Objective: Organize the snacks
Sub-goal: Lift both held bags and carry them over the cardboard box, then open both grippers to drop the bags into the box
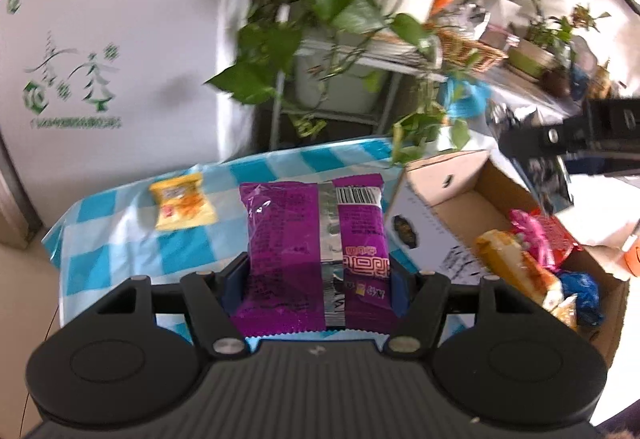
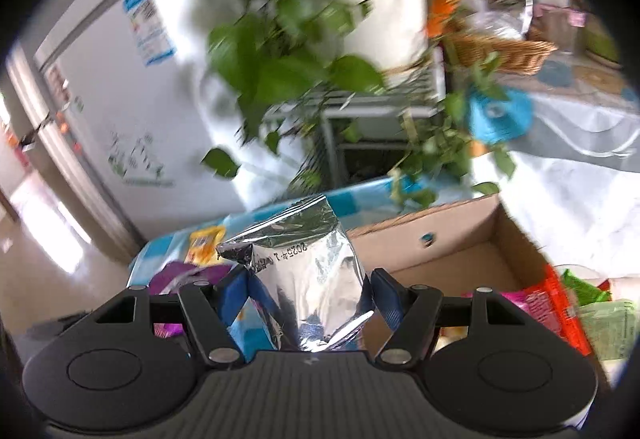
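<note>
Left claw [image 1: 318,279] gripping purple packet [image 1: 314,251], right claw [image 2: 306,299] gripping silver bag [image 2: 308,271]

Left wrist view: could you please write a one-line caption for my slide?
Left gripper holds a purple snack packet above the blue-checked tablecloth, beside a partly filled cardboard box.

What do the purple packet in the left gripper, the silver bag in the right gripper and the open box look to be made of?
Purple rectangular snack packet: glossy plastic film, judging by its sheen, crimped end and silver back seam. Crumpled silver snack bag: mirror-like foil or metallised film, sharply creased, with a printed date. Open brown box: matte cardboard with raw brown inner walls and a printed white outside.
</note>
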Action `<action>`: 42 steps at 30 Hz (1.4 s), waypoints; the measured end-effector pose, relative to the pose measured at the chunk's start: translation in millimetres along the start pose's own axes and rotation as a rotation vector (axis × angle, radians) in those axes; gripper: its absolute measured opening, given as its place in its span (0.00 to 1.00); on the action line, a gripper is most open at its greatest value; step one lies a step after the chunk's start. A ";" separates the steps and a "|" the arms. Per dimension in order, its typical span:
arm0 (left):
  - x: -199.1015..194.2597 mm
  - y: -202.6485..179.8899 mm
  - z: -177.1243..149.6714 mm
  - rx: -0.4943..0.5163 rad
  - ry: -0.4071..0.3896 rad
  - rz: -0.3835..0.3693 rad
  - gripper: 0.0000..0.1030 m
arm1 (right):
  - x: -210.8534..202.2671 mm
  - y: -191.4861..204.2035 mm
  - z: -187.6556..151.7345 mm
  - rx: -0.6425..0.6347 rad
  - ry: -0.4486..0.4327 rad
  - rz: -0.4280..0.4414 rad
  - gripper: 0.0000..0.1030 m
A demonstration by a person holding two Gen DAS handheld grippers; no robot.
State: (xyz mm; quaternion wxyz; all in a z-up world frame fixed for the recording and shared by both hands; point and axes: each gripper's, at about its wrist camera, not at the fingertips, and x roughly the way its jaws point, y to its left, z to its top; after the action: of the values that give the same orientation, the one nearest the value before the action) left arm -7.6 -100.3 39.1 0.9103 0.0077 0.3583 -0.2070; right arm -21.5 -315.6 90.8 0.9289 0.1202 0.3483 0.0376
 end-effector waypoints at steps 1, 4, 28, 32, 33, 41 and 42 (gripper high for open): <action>-0.4 -4.8 1.1 0.006 -0.003 -0.009 0.65 | -3.3 -5.9 2.1 0.013 -0.011 -0.003 0.70; 0.0 -20.0 4.1 0.016 -0.012 -0.032 0.65 | -14.4 -25.5 7.1 0.067 -0.046 -0.020 0.70; 50.4 -131.7 45.1 0.059 0.012 -0.135 0.65 | -39.5 -102.1 7.0 0.365 -0.131 -0.145 0.70; 57.0 -139.2 48.2 0.066 0.024 -0.139 0.66 | -40.7 -104.6 6.4 0.385 -0.137 -0.156 0.70; 58.6 -140.9 49.0 0.068 0.025 -0.144 0.66 | -40.2 -105.9 6.5 0.395 -0.138 -0.157 0.70; 49.5 -140.2 54.9 0.071 -0.008 -0.137 0.87 | -38.7 -110.1 6.7 0.432 -0.142 -0.169 0.80; 48.3 -137.9 55.5 0.072 -0.008 -0.132 0.87 | -39.6 -109.6 6.9 0.431 -0.149 -0.173 0.81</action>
State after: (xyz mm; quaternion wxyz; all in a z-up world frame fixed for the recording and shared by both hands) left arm 7.4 -253.4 67.1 0.8954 0.0159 0.3466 -0.2792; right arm -48.3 -429.1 93.8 0.9047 0.2879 0.2875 -0.1263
